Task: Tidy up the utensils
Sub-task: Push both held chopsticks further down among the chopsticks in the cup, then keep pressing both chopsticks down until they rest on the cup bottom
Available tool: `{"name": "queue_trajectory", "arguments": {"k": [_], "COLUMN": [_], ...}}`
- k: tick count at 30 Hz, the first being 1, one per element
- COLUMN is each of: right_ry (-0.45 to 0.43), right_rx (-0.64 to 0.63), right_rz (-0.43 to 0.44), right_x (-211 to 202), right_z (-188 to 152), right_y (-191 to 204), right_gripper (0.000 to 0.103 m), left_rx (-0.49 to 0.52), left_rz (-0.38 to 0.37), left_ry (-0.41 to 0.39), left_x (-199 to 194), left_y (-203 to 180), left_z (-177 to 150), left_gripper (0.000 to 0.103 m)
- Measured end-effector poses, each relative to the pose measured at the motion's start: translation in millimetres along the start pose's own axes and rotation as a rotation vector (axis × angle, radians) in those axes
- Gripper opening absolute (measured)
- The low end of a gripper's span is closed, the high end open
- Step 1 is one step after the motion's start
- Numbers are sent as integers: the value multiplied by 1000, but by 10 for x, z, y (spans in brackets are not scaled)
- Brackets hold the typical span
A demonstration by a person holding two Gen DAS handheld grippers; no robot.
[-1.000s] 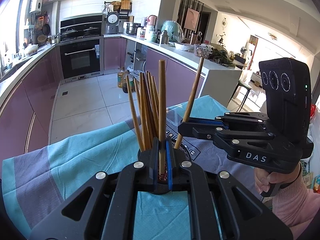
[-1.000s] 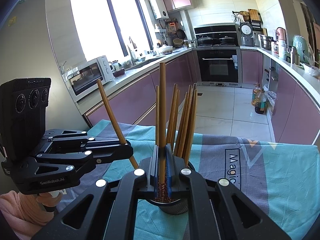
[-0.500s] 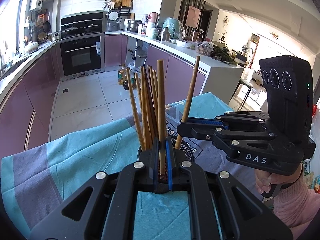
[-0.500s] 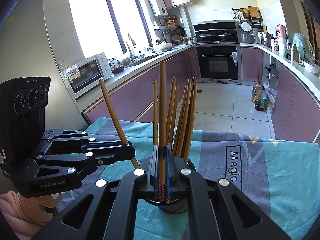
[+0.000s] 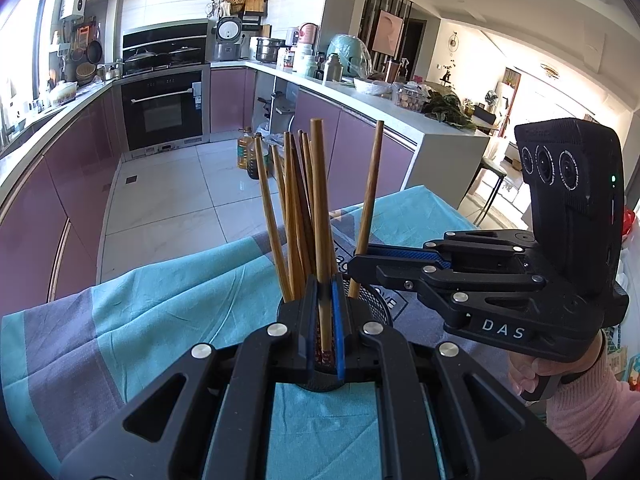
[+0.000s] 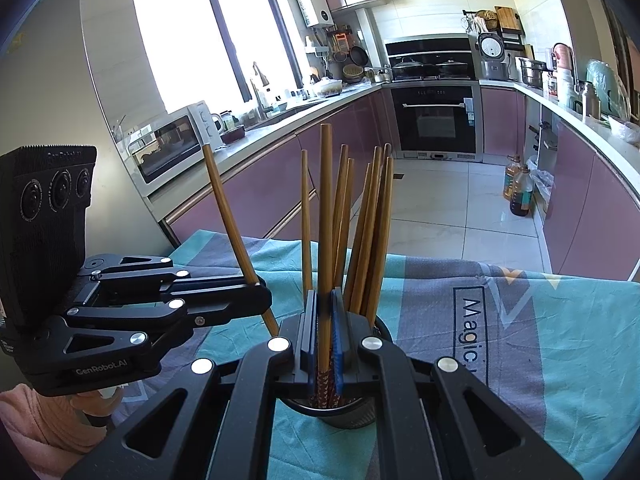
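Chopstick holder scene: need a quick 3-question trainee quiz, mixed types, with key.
1. True or false: each gripper has its jaws shut on one chopstick.
2. What stands in the black mesh holder? A) spoons B) chopsticks C) forks
3. Fill in: the holder stands on a teal and grey ____.

Key
1. True. The left gripper clamps a chopstick, and the right gripper clamps another chopstick.
2. B. A bunch of chopsticks stands upright in it.
3. Cloth.
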State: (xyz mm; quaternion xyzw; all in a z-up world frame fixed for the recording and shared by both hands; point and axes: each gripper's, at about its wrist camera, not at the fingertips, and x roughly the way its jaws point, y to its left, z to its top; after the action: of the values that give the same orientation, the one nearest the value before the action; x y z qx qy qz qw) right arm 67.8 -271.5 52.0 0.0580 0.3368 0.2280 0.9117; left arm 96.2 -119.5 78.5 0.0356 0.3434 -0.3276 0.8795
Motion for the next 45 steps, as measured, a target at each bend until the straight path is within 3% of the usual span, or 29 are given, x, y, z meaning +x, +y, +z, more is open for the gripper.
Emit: {"name": "queue_trajectory", "arguments": {"k": [45], "right_ry": [6], "right_rx": [27], "right_rz": [3], "right_x": [107], "right_z": [8], "right_y": [-43], "right_gripper": [6], "left_rx": [-56], "left_rz": [6], "left_ry": [14], "left_x": [349], "left_y": [201], "left_z": [23], "left_gripper": [8]}}
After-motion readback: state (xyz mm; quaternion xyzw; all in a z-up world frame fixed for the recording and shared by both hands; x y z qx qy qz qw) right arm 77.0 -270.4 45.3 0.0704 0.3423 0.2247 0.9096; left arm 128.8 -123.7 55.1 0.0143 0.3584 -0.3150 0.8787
